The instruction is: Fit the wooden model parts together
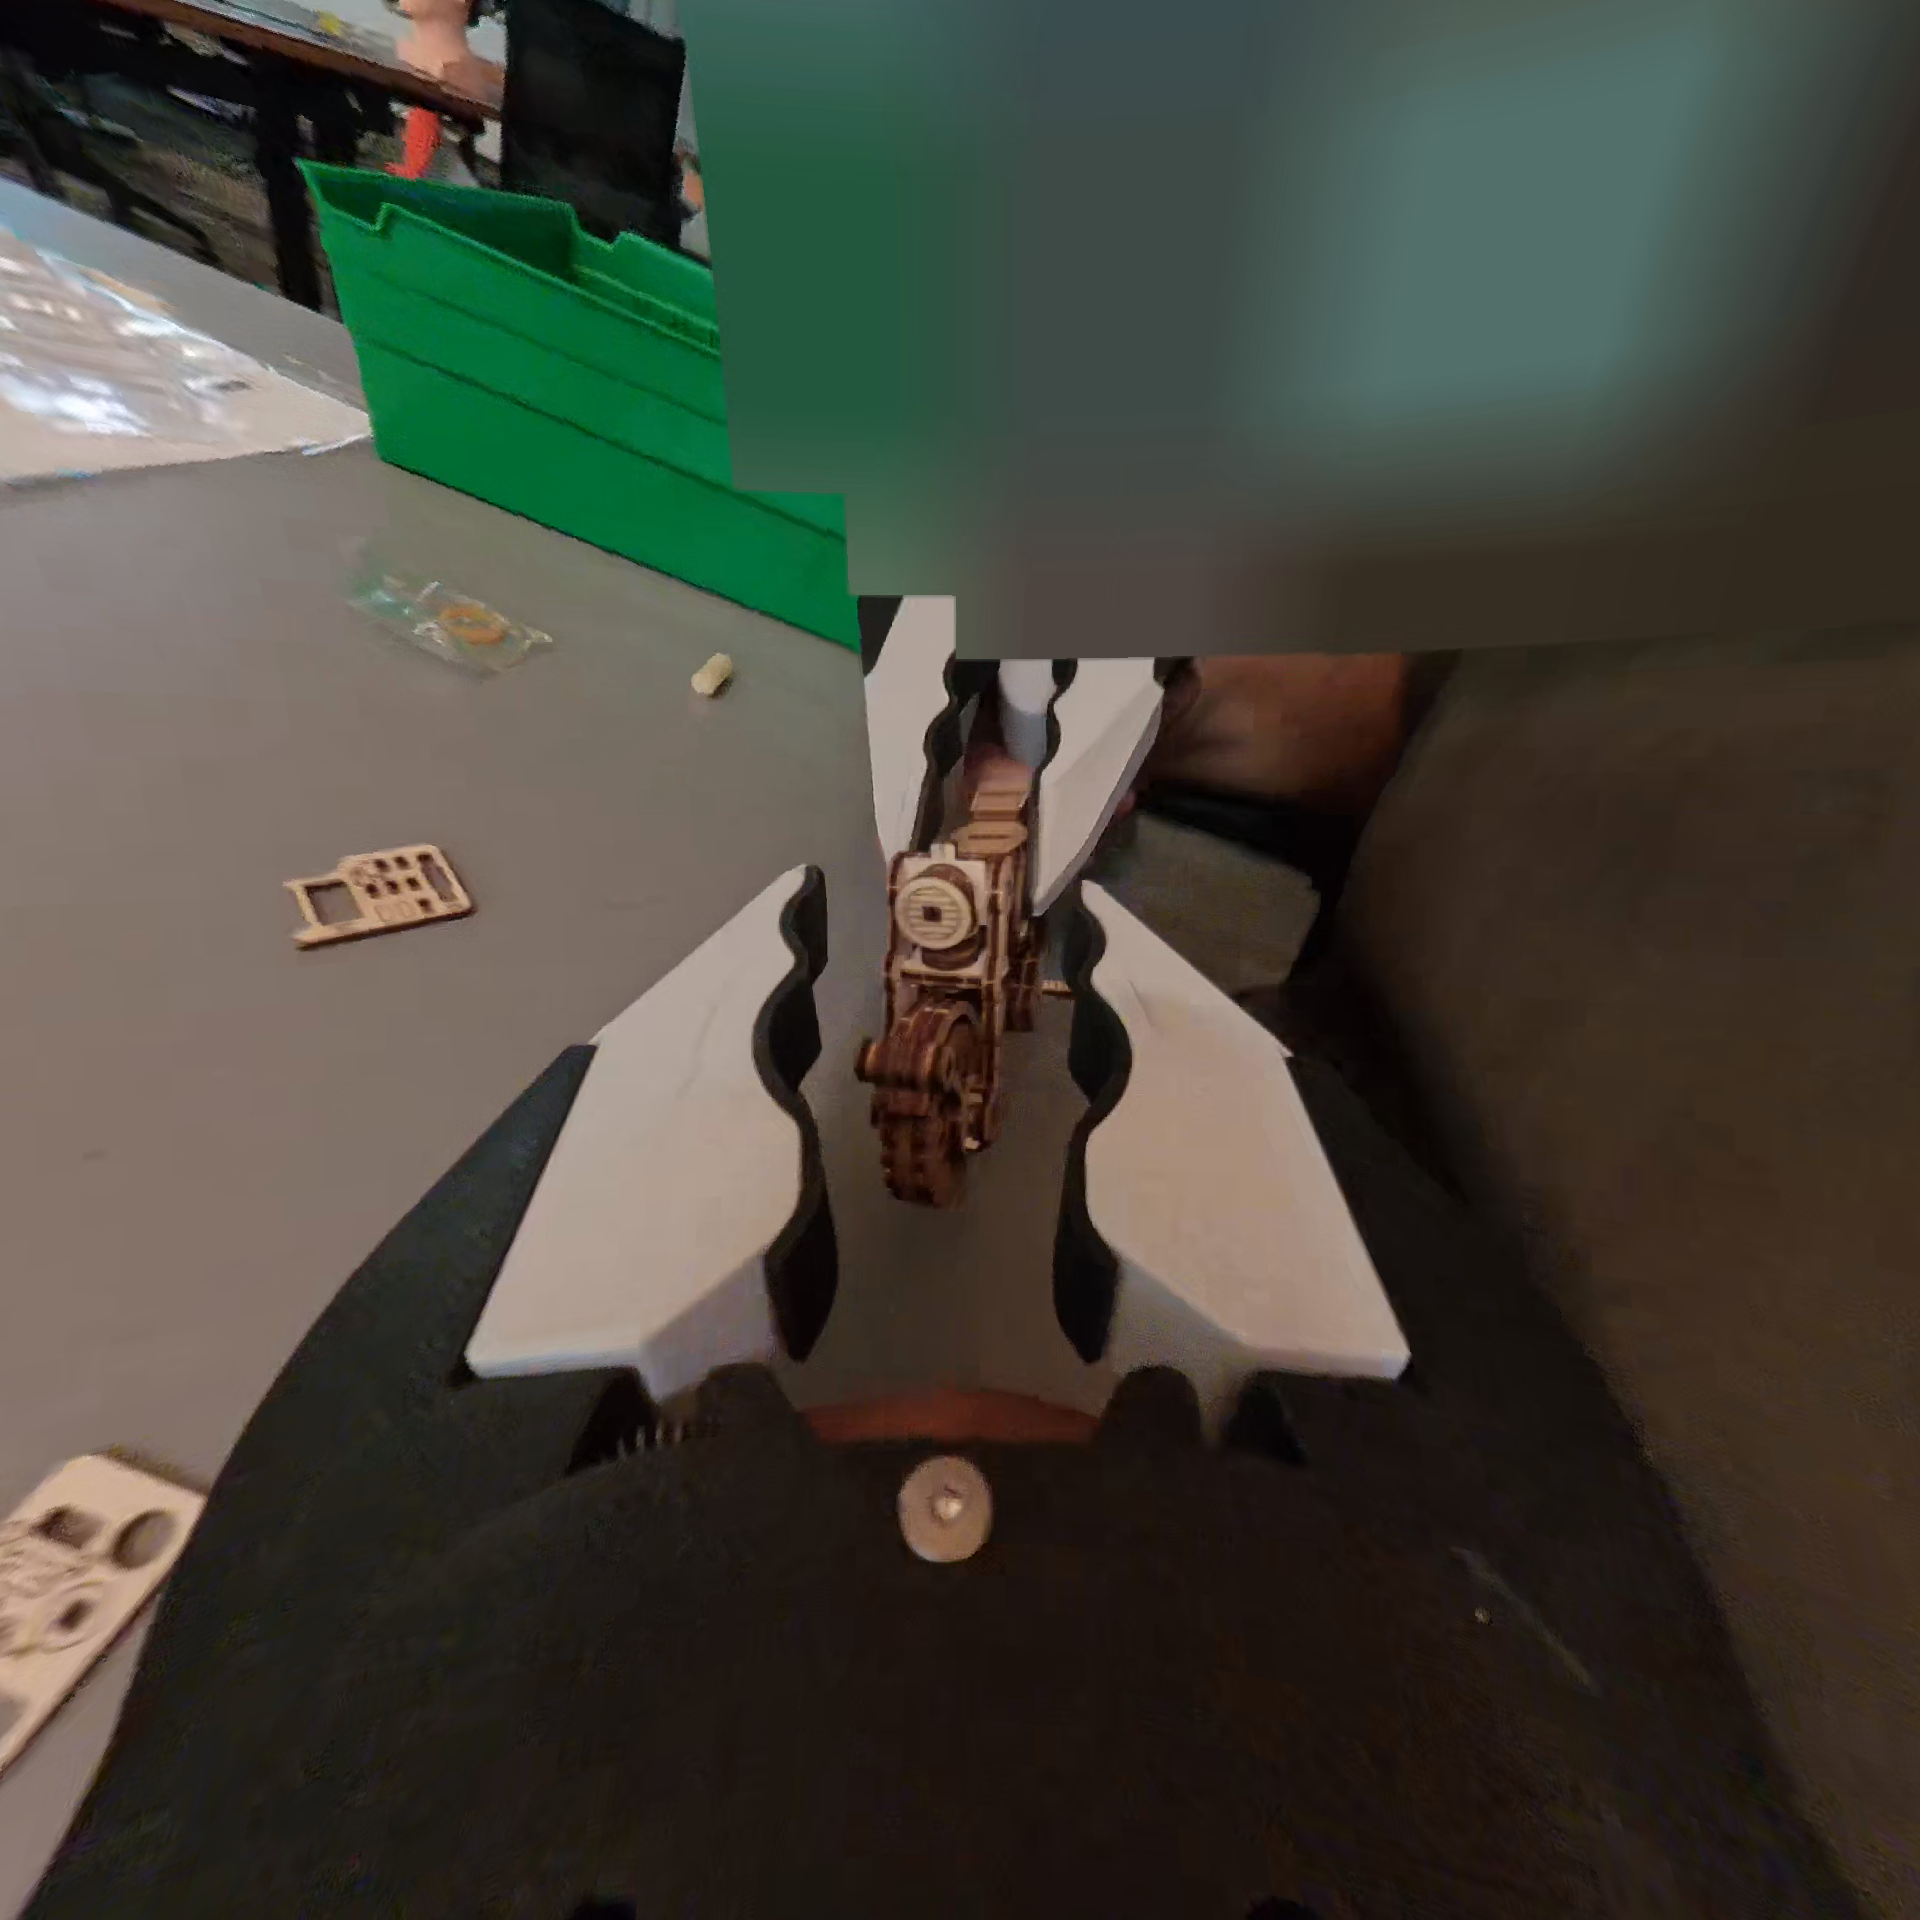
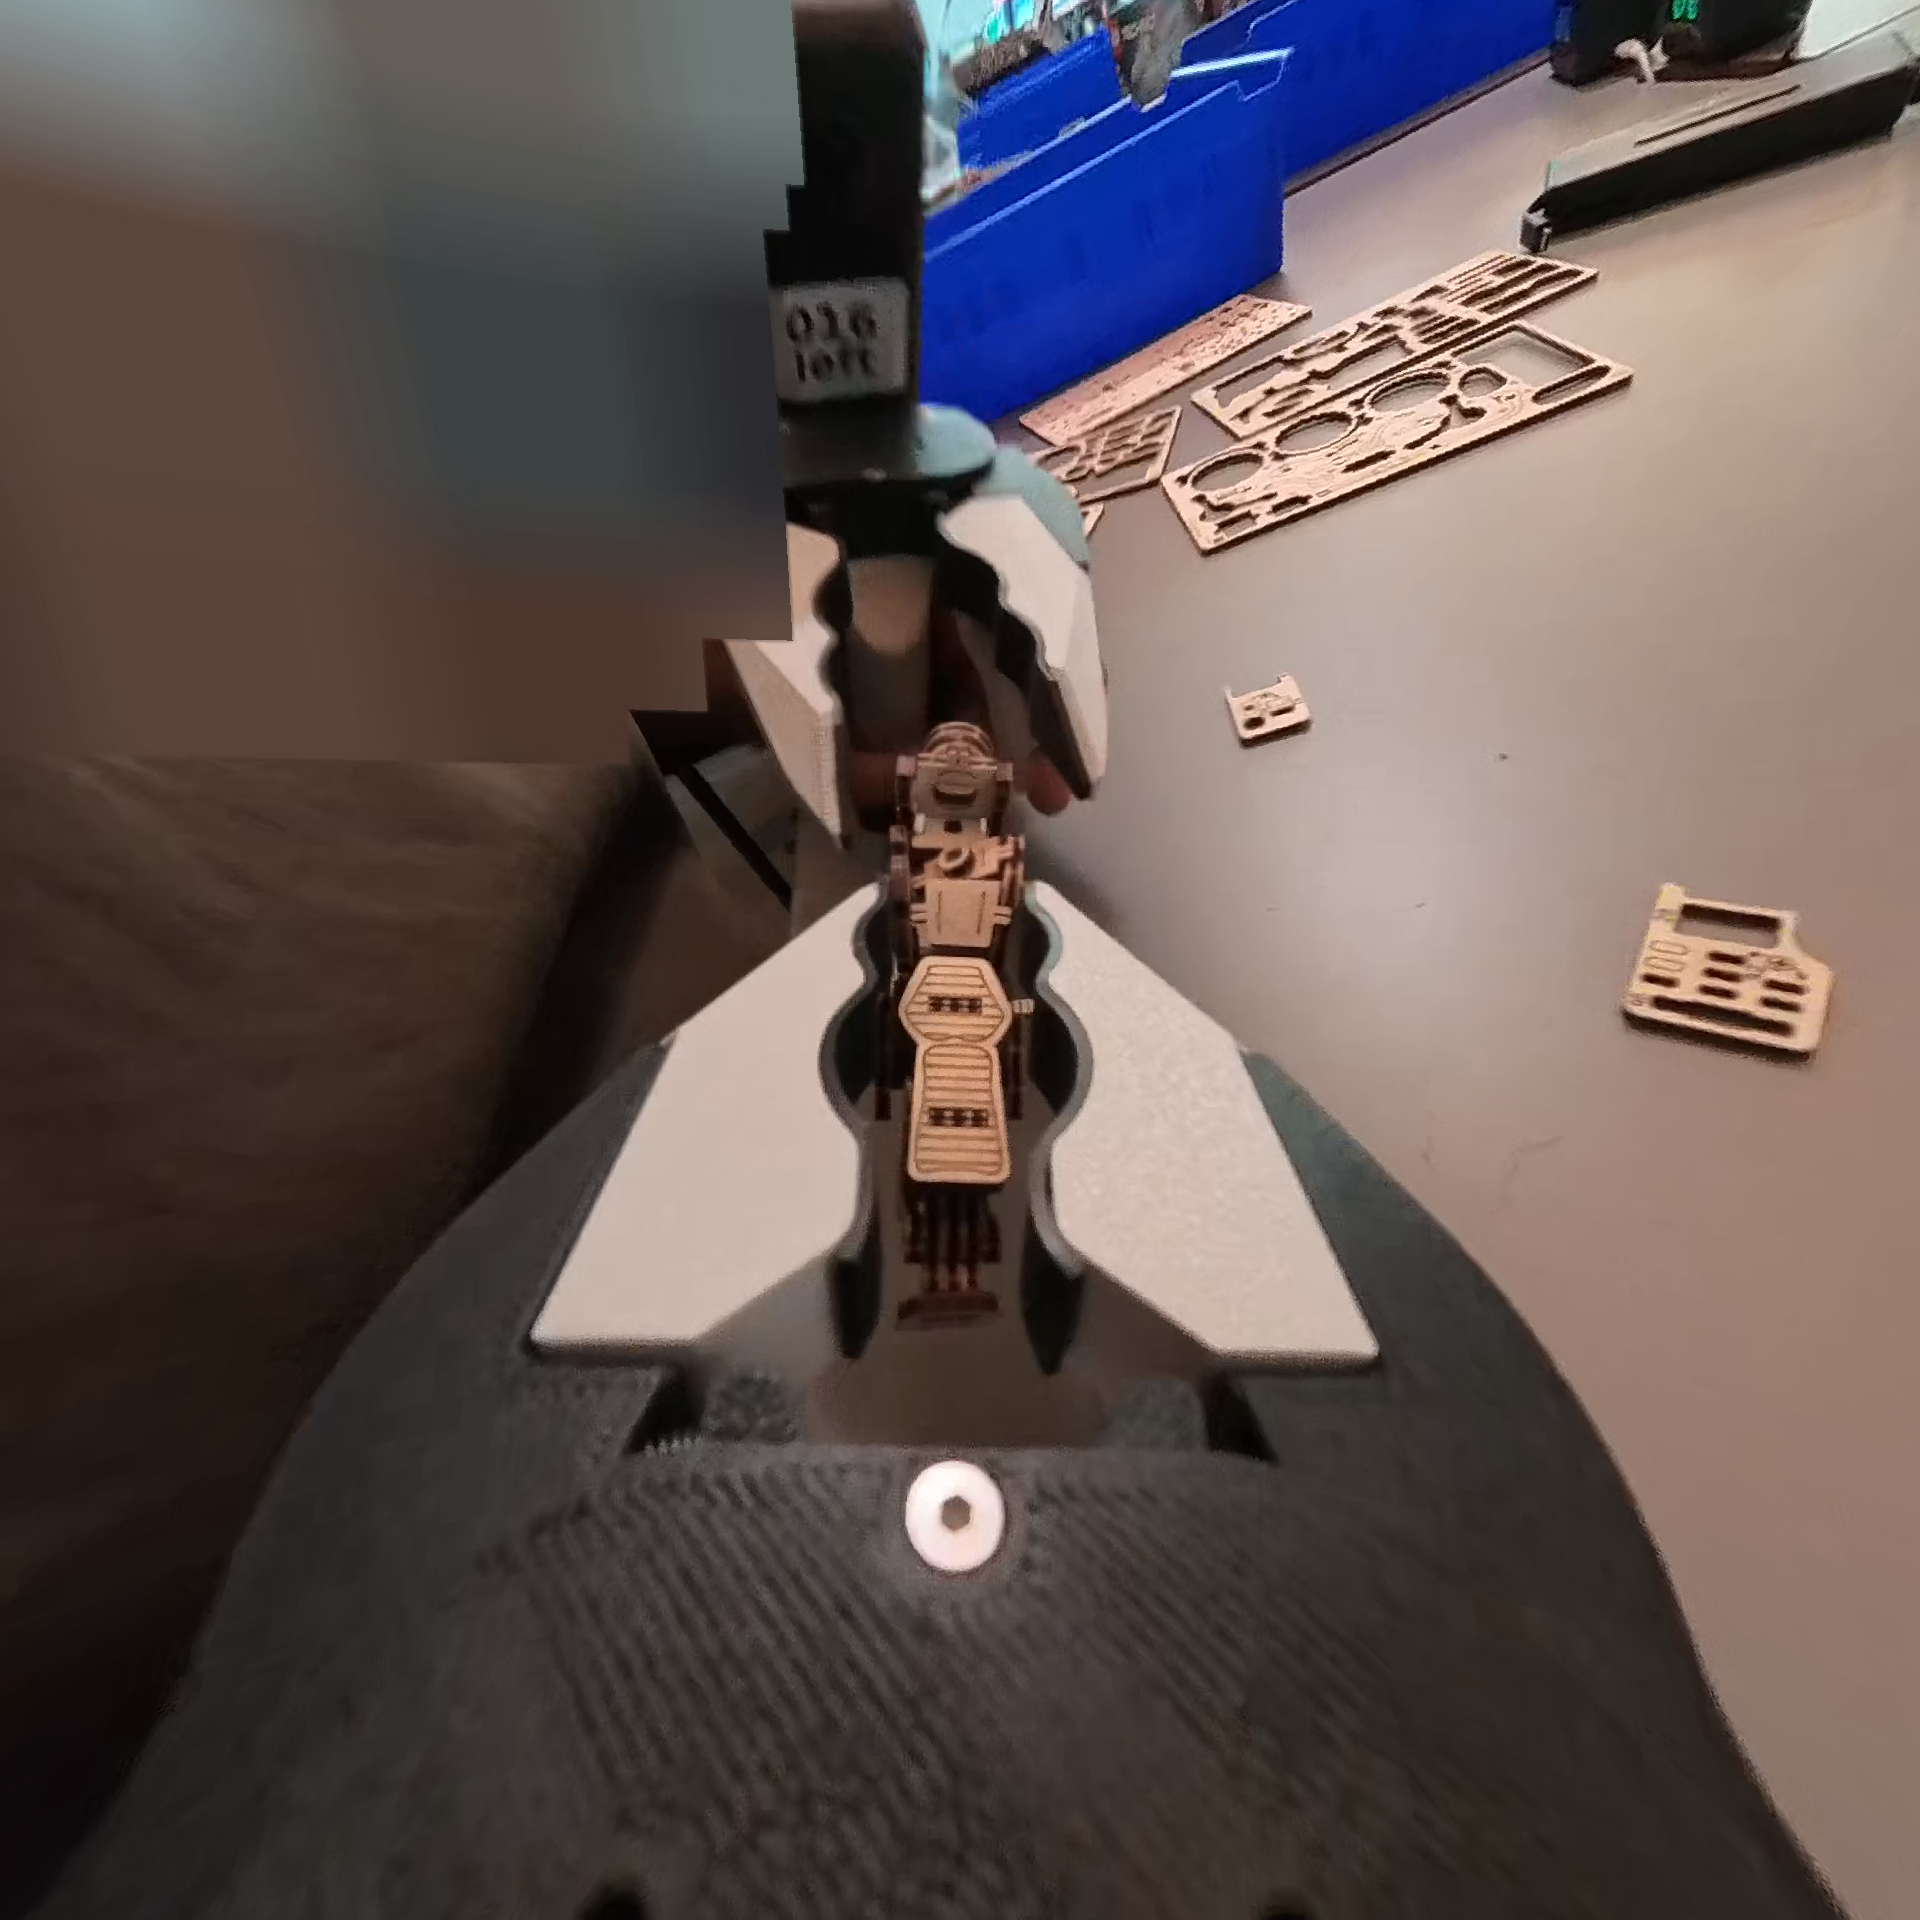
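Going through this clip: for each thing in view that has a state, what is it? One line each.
Right gripper: shut on the model.
Left gripper: open, fingers either side of the model's front, not touching.
Model: mostly assembled, held off the table.
Small offcut: flat on the table, loose.
Punched sheets: flat, parts removed.
Green bin: upright, contents hidden.
Plastic bag: lying flat.

A green bin [image 1: 582, 384] stands toward the far side of the grey desk [image 1: 208, 1091], with a small clear bag [image 1: 452, 621] and a pale stub [image 1: 713, 673] lying on the open surface before it. Blue bins [image 2: 1101, 260] line the desk's far edge, and a long black device [image 2: 1714, 156] lies near the far corner.
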